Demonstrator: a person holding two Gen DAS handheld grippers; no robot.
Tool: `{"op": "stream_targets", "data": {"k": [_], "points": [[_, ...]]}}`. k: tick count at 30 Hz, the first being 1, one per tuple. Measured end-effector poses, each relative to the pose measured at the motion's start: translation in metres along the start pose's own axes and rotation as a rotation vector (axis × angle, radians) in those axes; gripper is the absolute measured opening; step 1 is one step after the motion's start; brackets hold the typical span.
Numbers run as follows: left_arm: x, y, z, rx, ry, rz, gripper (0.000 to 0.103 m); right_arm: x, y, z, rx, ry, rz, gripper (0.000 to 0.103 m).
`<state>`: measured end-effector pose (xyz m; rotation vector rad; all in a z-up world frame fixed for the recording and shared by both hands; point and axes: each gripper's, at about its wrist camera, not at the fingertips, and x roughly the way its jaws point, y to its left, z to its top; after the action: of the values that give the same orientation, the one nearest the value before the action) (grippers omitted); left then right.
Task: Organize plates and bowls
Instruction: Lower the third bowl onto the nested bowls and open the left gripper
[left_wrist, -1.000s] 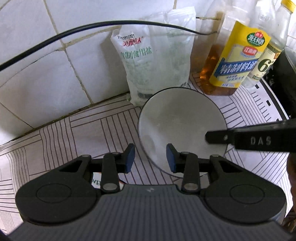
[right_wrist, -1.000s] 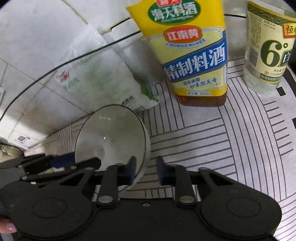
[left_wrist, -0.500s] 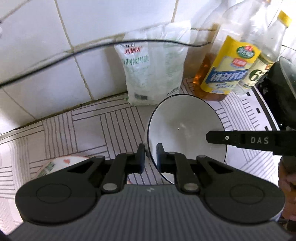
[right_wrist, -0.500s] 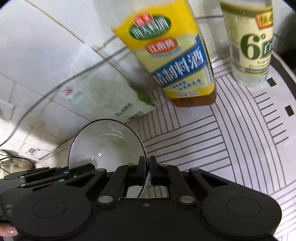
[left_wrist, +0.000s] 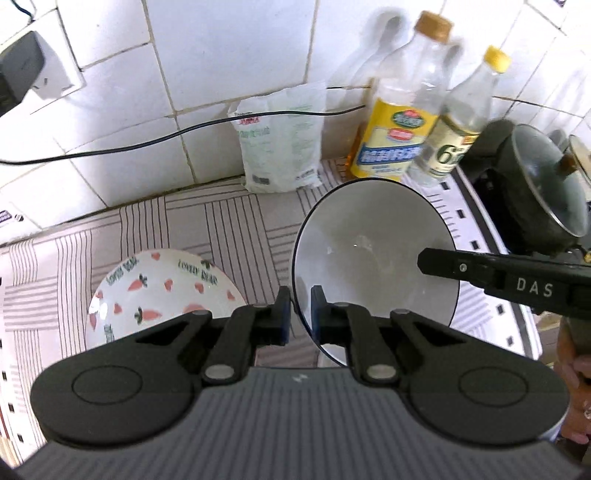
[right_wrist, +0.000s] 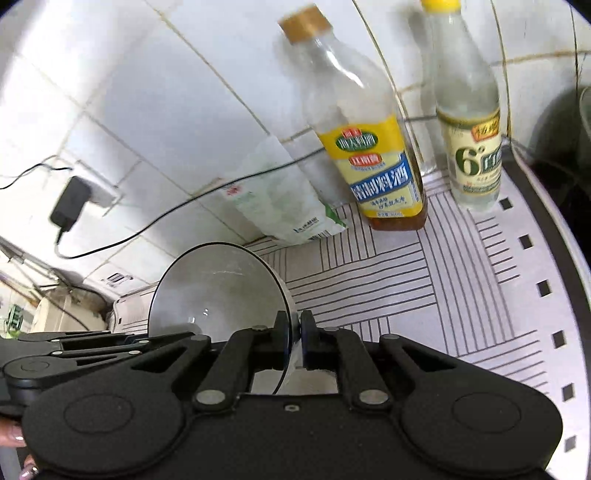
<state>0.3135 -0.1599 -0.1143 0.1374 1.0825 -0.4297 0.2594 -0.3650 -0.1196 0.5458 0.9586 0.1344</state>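
I have the white bowl pinched at opposite rims by my left gripper and right gripper, held off the counter just right of the carrot-print bowl. I judge this the carry step; next I must swing it over that bowl and lower both hands evenly to nest it.

Bowl: round, pale grey-white inside, thin dark rim; glossy, with small highlights near the bottom.
Bowl state: empty; raised off the striped mat, rim clamped on two opposite sides.
Bowl pose: tilted, opening facing the left wrist camera; seen nearly edge-on from the right wrist camera.
Bowl location: in front of the bottles, above the mat.
Plate: white, printed with red carrots, hearts and lettering.
Plate state: empty, partly hidden at its near edge.
Plate pose: flat on the mat.
Plate location: left of the bowl, apart from it.
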Motion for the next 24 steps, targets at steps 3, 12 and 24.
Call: {"op": "stream_targets", "data": {"k": [3, 12, 24], "points": [[-0.015, -0.007, -0.008, -0.014, -0.007, -0.006, 0.010, -0.017, 0.003, -0.008, -0.023, -0.023, 0.005, 0.010], [-0.029, -0.020, -0.042, -0.040, -0.003, 0.017, 0.010, -0.042, 0.000, -0.037, -0.069, -0.045, 0.027, 0.010], [0.011, -0.023, -0.076, -0.084, 0.109, 0.017, 0.010, -0.019, -0.023, -0.077, -0.115, -0.062, 0.009, 0.009]]}}
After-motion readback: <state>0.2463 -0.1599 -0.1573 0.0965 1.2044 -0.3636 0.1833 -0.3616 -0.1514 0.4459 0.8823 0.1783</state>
